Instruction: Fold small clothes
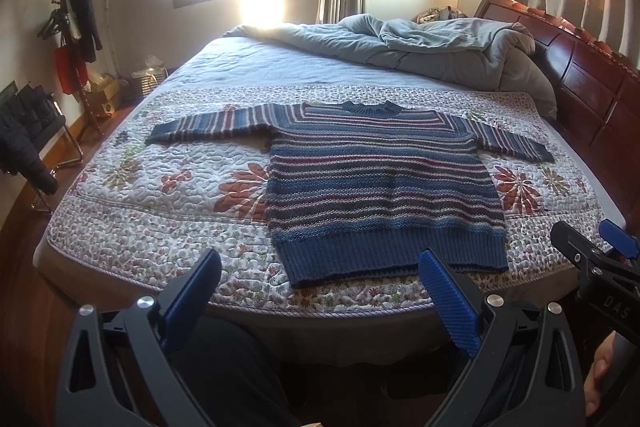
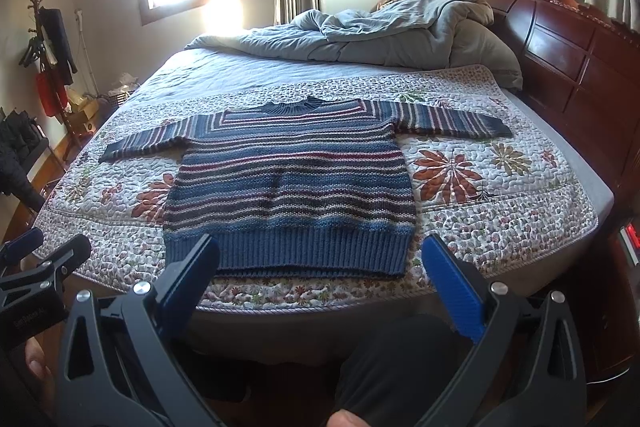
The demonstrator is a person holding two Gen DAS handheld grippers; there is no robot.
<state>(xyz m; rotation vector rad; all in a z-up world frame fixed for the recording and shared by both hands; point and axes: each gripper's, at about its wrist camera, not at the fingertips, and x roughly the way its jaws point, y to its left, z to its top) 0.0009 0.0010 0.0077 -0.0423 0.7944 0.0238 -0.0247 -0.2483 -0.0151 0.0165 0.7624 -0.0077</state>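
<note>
A small blue, maroon and white striped knit sweater lies flat and face up on the floral quilt, sleeves spread out, hem towards me; it also shows in the right wrist view. My left gripper is open and empty, held off the near edge of the bed, just short of the hem. My right gripper is open and empty, also just short of the hem. The right gripper's tip shows at the right of the left wrist view.
A rumpled grey duvet lies at the head of the bed by the dark wooden headboard. A coat stand and a chair with dark clothes stand on the floor at the left.
</note>
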